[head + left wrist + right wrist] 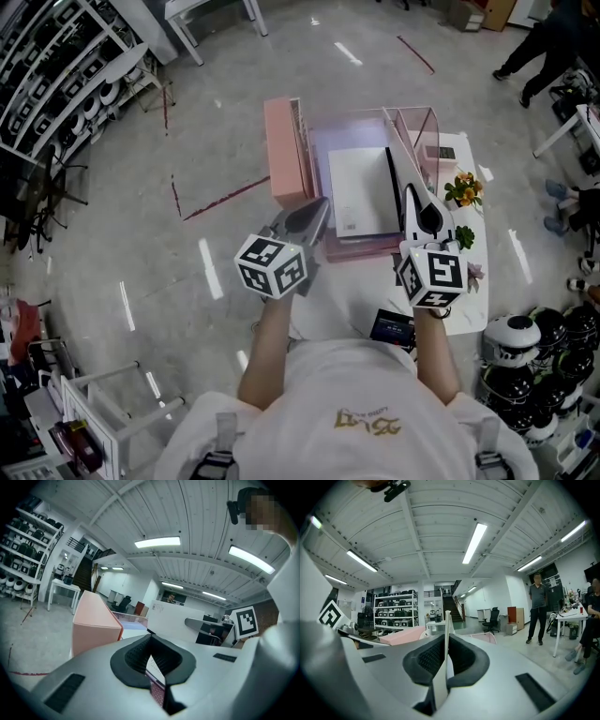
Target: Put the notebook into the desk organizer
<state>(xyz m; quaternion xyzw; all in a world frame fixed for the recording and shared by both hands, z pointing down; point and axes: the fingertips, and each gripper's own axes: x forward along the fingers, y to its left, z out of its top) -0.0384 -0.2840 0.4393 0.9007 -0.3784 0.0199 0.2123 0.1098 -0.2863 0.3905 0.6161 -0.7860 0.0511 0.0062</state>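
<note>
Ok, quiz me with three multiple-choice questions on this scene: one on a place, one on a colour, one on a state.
1. In the head view, where is the pink box relative to the notebook?
A. to its left
B. to its right
C. on top of it

2. What colour is the notebook's upward face?
A. black
B. white
C. green

3. How is the right tool?
A. wide open and empty
B. shut on the notebook's edge
C. out of view

Answers:
1 A, the box sits off its left edge.
2 B, the cover shows white.
3 B, a thin white edge is pinched between closed jaws.
</note>
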